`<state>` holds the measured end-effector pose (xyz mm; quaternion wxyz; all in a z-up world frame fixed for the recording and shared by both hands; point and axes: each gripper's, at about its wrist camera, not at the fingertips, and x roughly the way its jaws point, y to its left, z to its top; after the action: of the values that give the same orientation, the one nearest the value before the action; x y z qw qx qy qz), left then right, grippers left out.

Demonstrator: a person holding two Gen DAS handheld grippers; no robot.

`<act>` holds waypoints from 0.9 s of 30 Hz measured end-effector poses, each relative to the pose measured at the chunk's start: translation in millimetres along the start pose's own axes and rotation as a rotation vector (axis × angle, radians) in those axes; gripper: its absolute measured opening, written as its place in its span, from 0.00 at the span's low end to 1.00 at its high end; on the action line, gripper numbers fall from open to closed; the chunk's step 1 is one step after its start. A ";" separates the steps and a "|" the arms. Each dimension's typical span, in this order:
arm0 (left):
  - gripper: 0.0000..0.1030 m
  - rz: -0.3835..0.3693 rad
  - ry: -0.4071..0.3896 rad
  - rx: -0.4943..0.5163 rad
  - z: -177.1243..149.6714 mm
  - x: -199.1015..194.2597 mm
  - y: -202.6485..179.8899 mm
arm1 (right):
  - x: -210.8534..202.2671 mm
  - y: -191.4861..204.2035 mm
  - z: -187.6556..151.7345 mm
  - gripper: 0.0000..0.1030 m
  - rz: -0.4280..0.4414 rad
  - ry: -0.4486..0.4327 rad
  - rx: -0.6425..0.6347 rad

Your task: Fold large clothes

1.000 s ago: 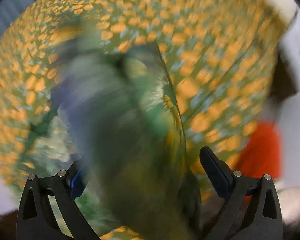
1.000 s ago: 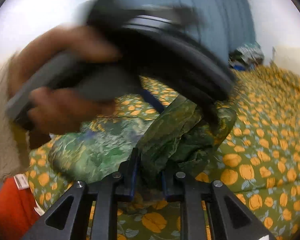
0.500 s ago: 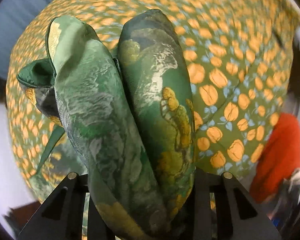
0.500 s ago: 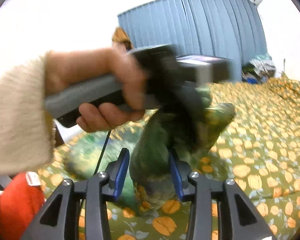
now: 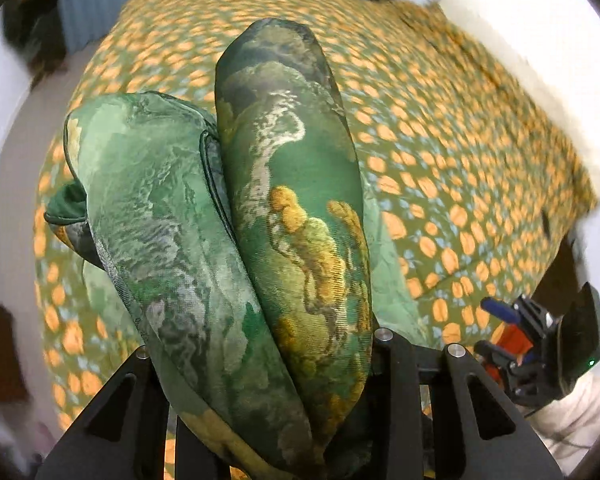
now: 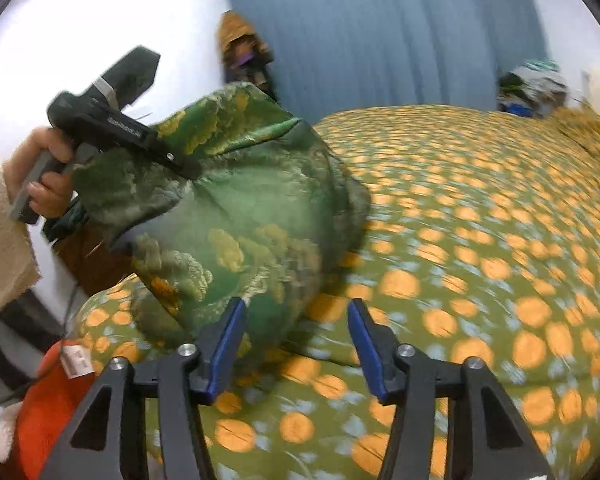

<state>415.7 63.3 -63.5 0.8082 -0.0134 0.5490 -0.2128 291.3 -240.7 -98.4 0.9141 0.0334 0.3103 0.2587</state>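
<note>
Your left gripper [image 5: 268,364] is clamped on the bunched garment [image 5: 260,216], lifted over the bed's [image 5: 440,128] near-left corner. Your right gripper [image 6: 296,344] is closing, empty. Next, find an edge and spread it flat.

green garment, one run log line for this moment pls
left gripper: shut on green garment | right gripper: closing, nothing between | garment bunched over bedspread
</note>
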 end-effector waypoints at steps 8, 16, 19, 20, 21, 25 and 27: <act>0.42 -0.157 -0.051 -0.195 -53.0 32.8 80.7 | 69.0 52.5 36.3 0.42 0.116 0.053 -0.117; 0.55 -0.277 -0.113 -0.318 -98.1 71.5 120.5 | 171.6 45.5 -17.0 0.41 0.103 0.324 -0.063; 0.59 -0.314 -0.124 -0.325 -97.7 67.6 121.0 | 170.1 53.9 -15.9 0.41 0.062 0.335 -0.107; 0.61 -0.314 -0.119 -0.322 -96.9 65.3 119.6 | 169.3 54.9 -14.0 0.41 0.058 0.345 -0.120; 0.63 -0.315 -0.111 -0.319 -96.0 60.1 116.5 | 170.2 53.5 -12.9 0.41 0.058 0.353 -0.123; 0.67 -0.324 -0.108 -0.302 -100.8 40.2 114.6 | 163.0 49.9 -9.1 0.41 0.064 0.367 -0.103; 0.69 -0.305 -0.110 -0.300 -105.2 36.8 116.5 | 159.9 54.4 -3.0 0.41 0.064 0.372 -0.105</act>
<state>371.4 178.3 -167.5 0.7844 -0.2280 0.5210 -0.2476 372.7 -115.0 -176.7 0.8327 -0.0530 0.4588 0.3053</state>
